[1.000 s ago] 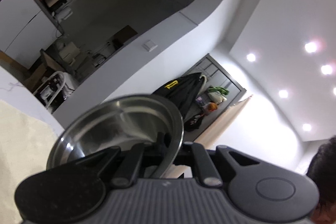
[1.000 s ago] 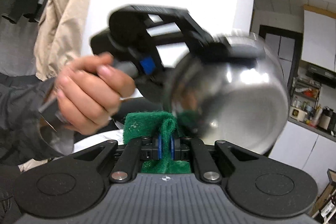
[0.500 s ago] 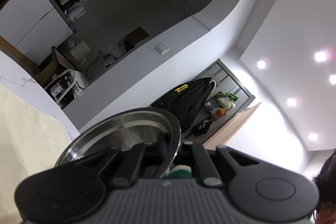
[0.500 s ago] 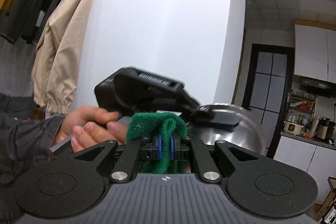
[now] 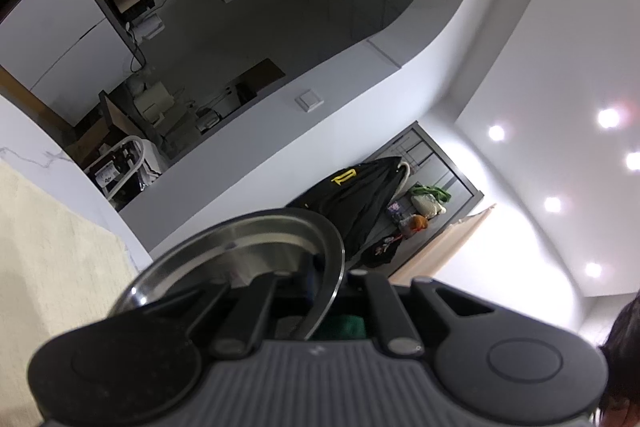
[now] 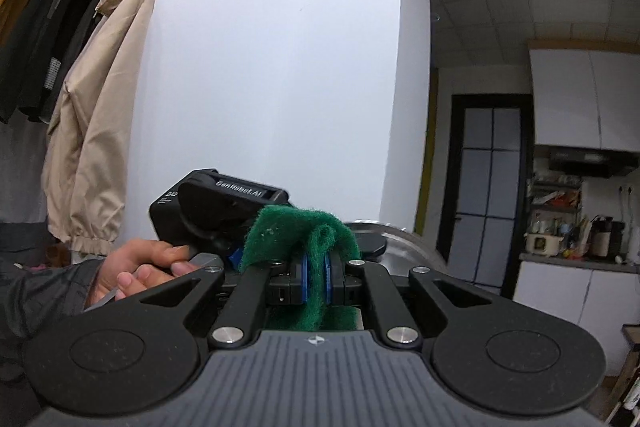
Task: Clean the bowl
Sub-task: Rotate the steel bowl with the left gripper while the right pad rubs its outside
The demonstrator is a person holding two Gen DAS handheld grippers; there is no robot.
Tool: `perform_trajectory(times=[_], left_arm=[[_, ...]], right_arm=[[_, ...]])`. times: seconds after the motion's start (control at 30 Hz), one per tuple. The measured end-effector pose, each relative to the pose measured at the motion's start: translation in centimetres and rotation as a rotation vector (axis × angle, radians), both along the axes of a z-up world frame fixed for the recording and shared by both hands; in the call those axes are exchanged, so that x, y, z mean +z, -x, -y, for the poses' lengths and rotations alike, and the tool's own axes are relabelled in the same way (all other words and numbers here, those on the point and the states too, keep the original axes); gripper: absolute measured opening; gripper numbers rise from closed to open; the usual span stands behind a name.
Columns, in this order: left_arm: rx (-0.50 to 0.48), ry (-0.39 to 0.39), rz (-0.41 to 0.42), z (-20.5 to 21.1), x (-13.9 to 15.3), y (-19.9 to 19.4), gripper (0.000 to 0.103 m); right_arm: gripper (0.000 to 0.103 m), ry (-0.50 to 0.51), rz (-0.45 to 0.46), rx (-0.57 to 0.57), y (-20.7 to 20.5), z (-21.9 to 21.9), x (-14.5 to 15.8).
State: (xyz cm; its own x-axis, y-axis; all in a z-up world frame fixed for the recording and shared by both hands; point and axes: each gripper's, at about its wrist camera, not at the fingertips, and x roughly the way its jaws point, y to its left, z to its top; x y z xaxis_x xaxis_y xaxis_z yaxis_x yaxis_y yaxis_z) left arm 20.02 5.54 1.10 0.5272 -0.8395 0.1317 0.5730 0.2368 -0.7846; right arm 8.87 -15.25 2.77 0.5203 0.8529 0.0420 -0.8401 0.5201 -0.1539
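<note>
Your left gripper (image 5: 320, 291) pinches the steel bowl (image 5: 240, 247) by its rim, holding it aloft so your right gripper (image 6: 314, 283), clamped on the green scouring pad (image 6: 296, 231), can reach it to scrub.

My left wrist view tilts up toward ceiling and kitchen, the bowl (image 5: 240, 247) close at six o'clock. My right wrist view looks level at a white wall, sharing that bowl (image 6: 404, 243) at five o'clock.
</note>
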Motion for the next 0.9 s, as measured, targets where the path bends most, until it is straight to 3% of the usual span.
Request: perform_trajectory(times=[0.2,0.4,0.67,0.9], left_arm=[[-0.02,-0.01,0.018,0.8,0.5,0.4,0.007],[-0.017,0.04,0.036,0.2,0.8,1.1,0.007],[-0.026,0.073,0.063,-0.2,1.3,1.9,0.007],[-0.02,0.079,0.065,-0.3,1.3,2.0,0.007]], right_arm=[[0.008,0.075,0.009,0.047,0.3,-1.5,-0.7],[0.008,0.155,0.033,0.05,0.5,-2.2,-1.6],[0.008,0.279,0.02,-0.009,-0.1,-3.6,-3.3],[0.008,0.304,0.0,-0.043,-0.5,-3.8,-4.0]])
